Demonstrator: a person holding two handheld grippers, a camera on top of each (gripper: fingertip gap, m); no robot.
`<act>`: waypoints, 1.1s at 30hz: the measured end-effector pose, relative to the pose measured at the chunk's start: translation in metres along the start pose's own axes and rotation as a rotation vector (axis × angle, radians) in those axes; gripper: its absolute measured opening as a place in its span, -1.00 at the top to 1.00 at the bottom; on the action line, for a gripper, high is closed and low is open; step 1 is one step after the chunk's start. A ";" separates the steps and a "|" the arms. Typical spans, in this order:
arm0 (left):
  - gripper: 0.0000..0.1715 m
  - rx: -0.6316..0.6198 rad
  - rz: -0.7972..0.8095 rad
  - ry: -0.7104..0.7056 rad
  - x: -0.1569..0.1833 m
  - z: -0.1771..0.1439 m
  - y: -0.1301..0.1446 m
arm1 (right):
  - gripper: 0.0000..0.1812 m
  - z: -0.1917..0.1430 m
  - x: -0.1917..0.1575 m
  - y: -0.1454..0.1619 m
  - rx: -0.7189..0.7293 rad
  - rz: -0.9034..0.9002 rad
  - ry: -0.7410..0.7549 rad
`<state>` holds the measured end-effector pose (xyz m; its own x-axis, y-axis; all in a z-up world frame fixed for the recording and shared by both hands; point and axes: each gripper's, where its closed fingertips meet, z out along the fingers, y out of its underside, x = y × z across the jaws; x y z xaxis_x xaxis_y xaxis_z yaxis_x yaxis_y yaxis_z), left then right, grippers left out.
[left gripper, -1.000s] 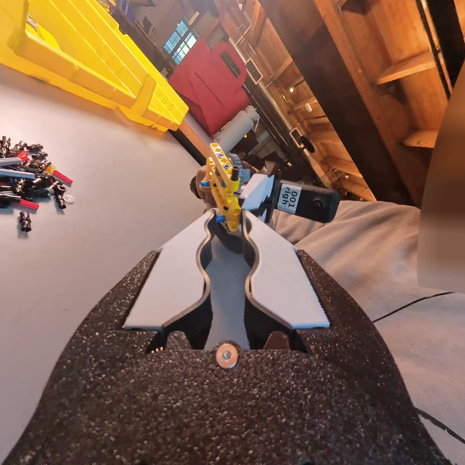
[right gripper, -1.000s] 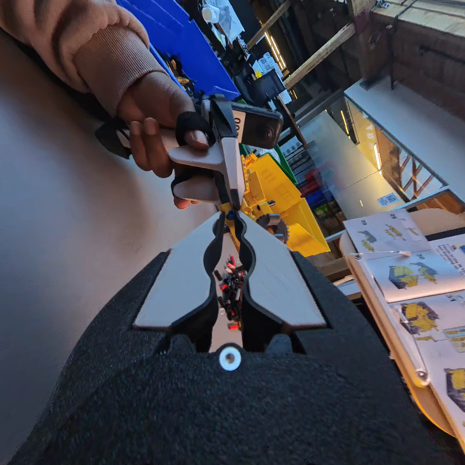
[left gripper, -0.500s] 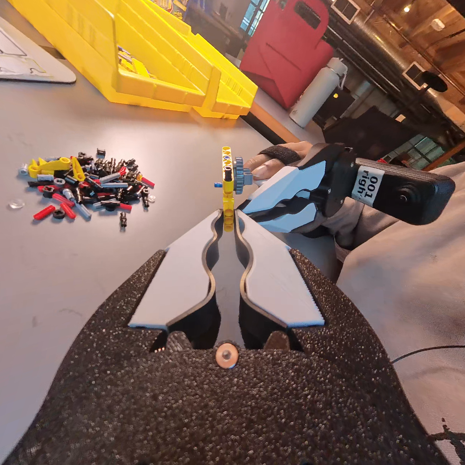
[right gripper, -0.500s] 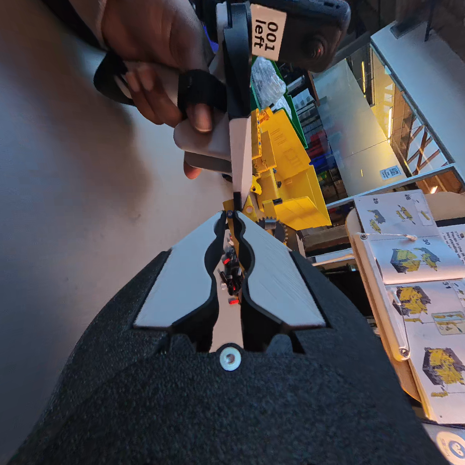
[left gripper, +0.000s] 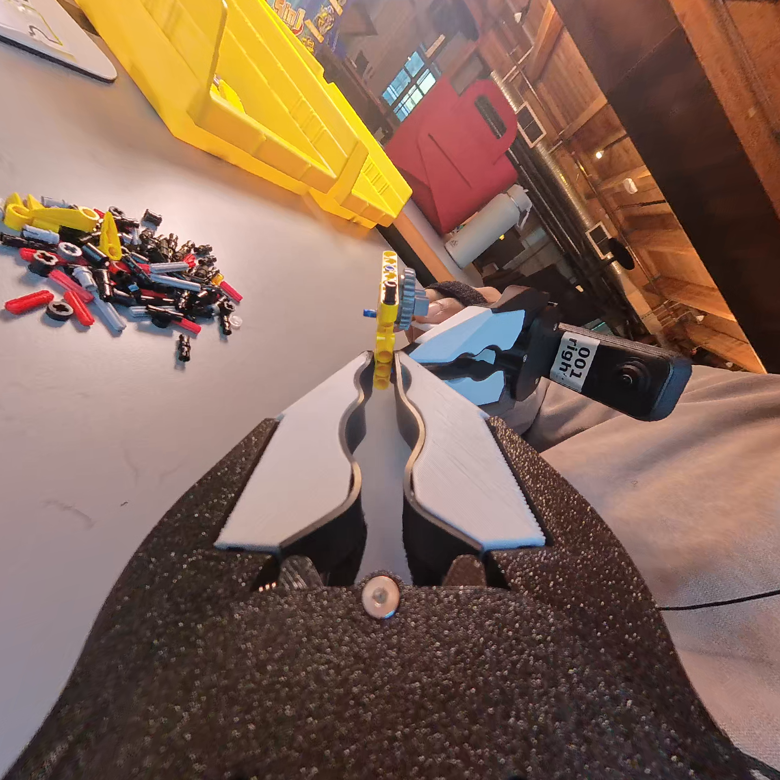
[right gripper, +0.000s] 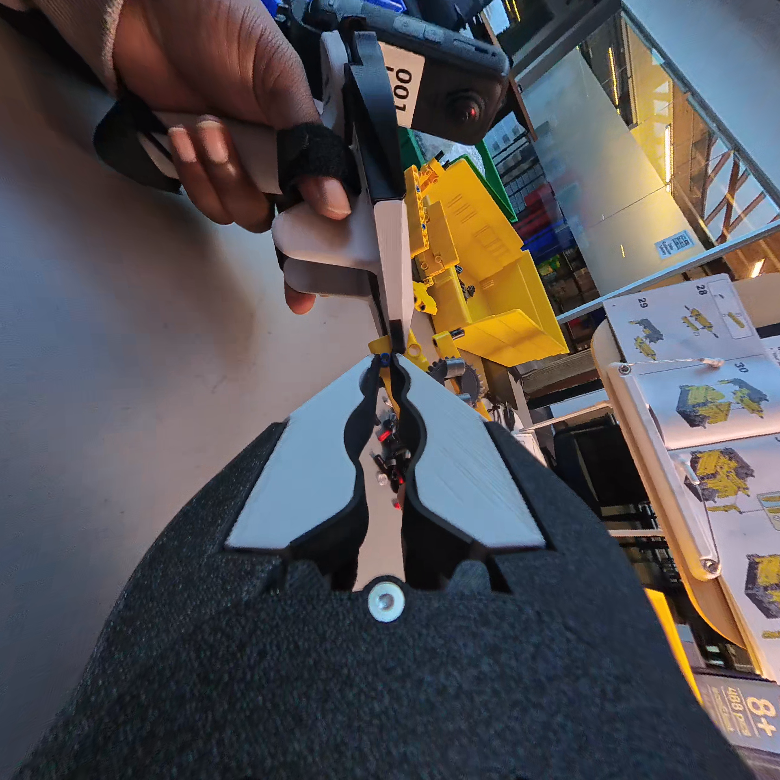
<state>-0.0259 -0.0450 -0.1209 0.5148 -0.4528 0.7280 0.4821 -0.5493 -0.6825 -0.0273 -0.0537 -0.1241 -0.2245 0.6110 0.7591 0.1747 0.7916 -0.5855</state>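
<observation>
In the left wrist view, our left gripper (left gripper: 383, 366) is closed on the lower end of a yellow holed beam (left gripper: 386, 320), which stands up from the tips and carries a grey gear (left gripper: 407, 300), a black pin and a small blue pin on its sides. Our right gripper (right gripper: 384, 362) has its tips drawn together on the blue pin (right gripper: 383, 358) at the edge of that same yellow assembly, so both tools meet on it above the grey table (left gripper: 126, 422).

The risk, as we judge it, is a slip: both grips are narrow, at the very tips, and any twist or uneven pull between the hands could lever the beam out of the left fingers or pop the gear and pins loose.

Seen from the right wrist view, the hand (right gripper: 236, 105) on the left tool wraps the handle, one finger through a black strap, with the tool pointing steeply down at the meeting point.

Farther off lies a heap of small black, red, grey and yellow parts (left gripper: 114, 270), then a yellow bin (left gripper: 270, 109), and to the right an open instruction booklet (right gripper: 692, 380).
</observation>
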 end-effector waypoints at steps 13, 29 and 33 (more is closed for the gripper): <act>0.88 -0.012 0.061 -0.018 -0.001 -0.003 0.000 | 0.97 0.001 -0.008 0.001 0.004 -0.053 -0.015; 0.92 -0.011 0.000 -0.011 -0.003 -0.001 0.003 | 0.96 0.005 -0.010 0.003 -0.032 -0.046 -0.013; 0.92 -0.021 0.026 -0.007 -0.001 -0.001 0.004 | 0.97 0.004 -0.010 0.001 -0.024 -0.036 -0.023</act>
<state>-0.0254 -0.0467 -0.1243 0.5321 -0.4625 0.7092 0.4533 -0.5519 -0.7000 -0.0283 -0.0594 -0.1335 -0.2526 0.5822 0.7728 0.1893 0.8130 -0.5507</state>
